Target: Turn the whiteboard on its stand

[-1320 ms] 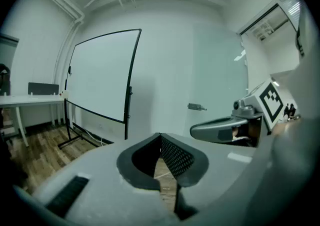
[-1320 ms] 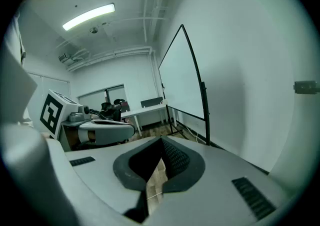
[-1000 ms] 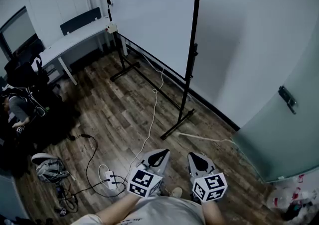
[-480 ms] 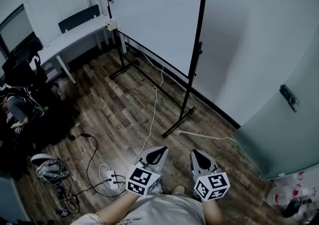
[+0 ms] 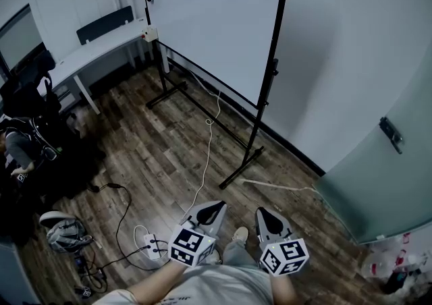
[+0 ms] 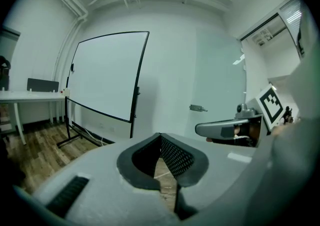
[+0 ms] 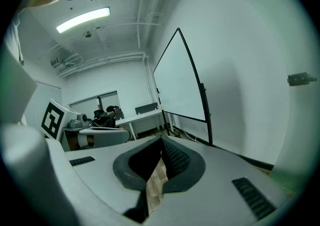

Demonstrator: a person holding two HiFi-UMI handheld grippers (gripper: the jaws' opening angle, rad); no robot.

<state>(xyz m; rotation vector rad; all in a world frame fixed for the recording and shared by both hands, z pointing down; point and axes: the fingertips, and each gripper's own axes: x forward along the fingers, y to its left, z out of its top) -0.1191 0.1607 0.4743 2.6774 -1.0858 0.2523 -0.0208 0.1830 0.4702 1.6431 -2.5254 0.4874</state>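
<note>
L gripper (image 5: 210, 210) & R gripper (image 5: 265, 216) side by side, bottom centre, aimed fwd at whiteboard (image 5: 209, 20) up top; both pinched together, nothing held.

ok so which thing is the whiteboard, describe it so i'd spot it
Across the wood floor, near the white wall, stands the whiteboard. It is a tall blank panel edged in black, carried between two black posts with feet on the floor, unlike the low white desk to its left.
</note>
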